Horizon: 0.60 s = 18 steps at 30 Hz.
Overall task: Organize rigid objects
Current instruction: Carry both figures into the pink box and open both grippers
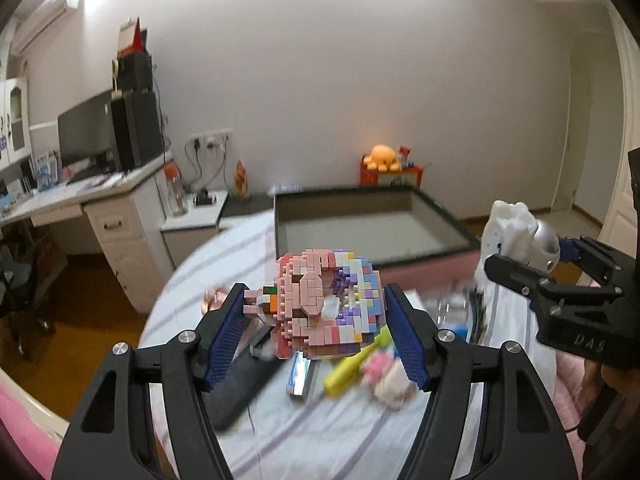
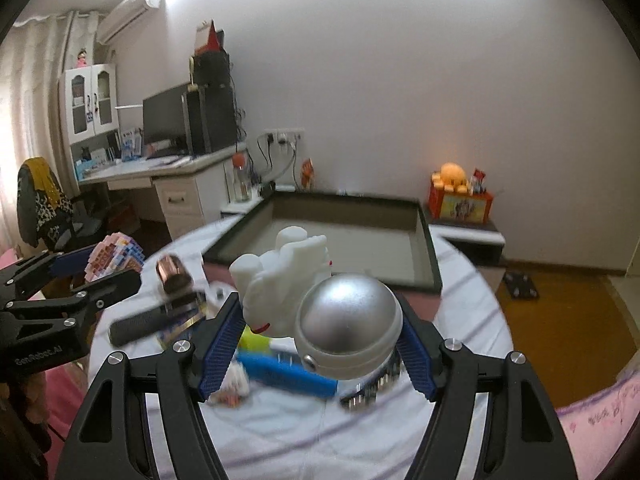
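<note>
My left gripper (image 1: 320,312) is shut on a pink, white and purple block-built figure (image 1: 324,304) and holds it above the striped table. It also shows in the right wrist view (image 2: 114,258). My right gripper (image 2: 320,332) is shut on a white astronaut figure with a silver helmet (image 2: 320,300), held above the table; the figure also shows at the right of the left wrist view (image 1: 520,232). An open dark-rimmed tray (image 2: 426,240) lies on the table behind both grippers and shows in the left wrist view too (image 1: 448,216).
Loose items lie on the table (image 2: 280,432): a copper cylinder (image 2: 172,274), a black handle (image 2: 140,324), a blue bar (image 2: 288,376), a yellow piece (image 1: 352,368), a small pink-white toy (image 1: 388,376). A desk (image 1: 80,196) stands at left, an orange toy box (image 2: 460,200) at the back.
</note>
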Tool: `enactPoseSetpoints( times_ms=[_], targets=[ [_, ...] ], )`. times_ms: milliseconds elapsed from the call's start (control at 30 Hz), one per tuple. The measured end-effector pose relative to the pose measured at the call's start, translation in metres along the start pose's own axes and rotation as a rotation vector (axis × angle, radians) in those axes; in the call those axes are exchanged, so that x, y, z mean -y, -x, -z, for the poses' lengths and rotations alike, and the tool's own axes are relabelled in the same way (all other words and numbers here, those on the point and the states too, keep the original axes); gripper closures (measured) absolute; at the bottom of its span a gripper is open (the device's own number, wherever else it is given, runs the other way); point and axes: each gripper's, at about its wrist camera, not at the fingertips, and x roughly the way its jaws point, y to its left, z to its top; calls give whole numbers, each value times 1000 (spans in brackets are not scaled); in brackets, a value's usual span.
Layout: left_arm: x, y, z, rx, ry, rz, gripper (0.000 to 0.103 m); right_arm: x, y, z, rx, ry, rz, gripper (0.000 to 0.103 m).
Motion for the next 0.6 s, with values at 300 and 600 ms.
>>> enactPoseSetpoints(
  times_ms=[300,600],
  targets=[
    [-3,-23,-43,65,-1,0,34,-1,-12,-40,81,53,18,30],
    [-9,-95,-79,3,0,33,34,15,-62,-63,40,61,27,30]
  ],
)
